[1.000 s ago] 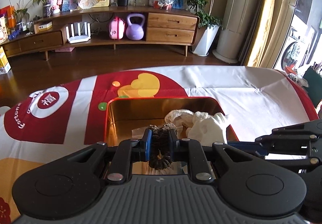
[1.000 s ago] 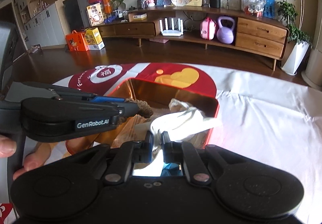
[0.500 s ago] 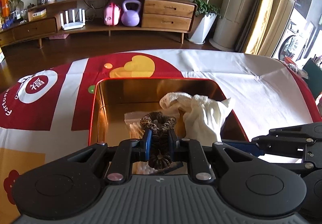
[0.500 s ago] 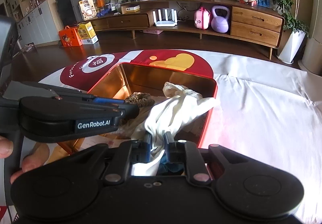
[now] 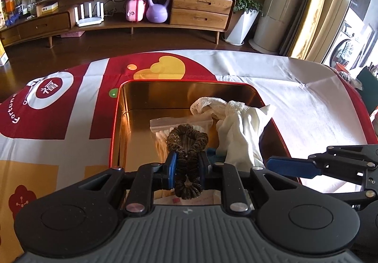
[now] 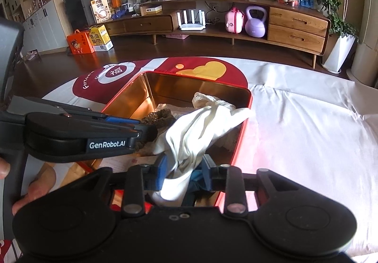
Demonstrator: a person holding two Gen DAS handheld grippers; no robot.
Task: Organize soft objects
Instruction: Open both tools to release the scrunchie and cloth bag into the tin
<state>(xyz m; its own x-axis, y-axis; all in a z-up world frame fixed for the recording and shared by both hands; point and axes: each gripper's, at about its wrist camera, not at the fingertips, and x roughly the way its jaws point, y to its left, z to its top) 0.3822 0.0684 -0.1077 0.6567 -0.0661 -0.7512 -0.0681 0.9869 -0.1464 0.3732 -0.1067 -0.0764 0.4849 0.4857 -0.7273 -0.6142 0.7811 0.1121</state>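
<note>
A red tin box with a gold inside (image 5: pixel 189 84) sits on the patterned tablecloth; it also shows in the right wrist view (image 6: pixel 198 81). My left gripper (image 5: pixel 187 166) is shut on a brown scrunchie (image 5: pixel 187 142) and holds it over the box. My right gripper (image 6: pixel 184 169) has opened a little around a white cloth (image 6: pixel 200 126) that drapes over the box's right rim. The cloth also shows in the left wrist view (image 5: pixel 241 128). A clear bag of cotton swabs (image 5: pixel 165 126) lies in the box.
The tablecloth (image 5: pixel 295 97) spreads white to the right of the box and red and yellow to the left. A wooden sideboard (image 5: pixel 198 10) with a purple kettlebell (image 5: pixel 157 7) stands across the room. My left gripper's body (image 6: pixel 78 135) crosses the right wrist view.
Both grippers came lower and closer over the box. The right gripper's jaws have spread apart around the white cloth. The left stays shut on the scrunchie.
</note>
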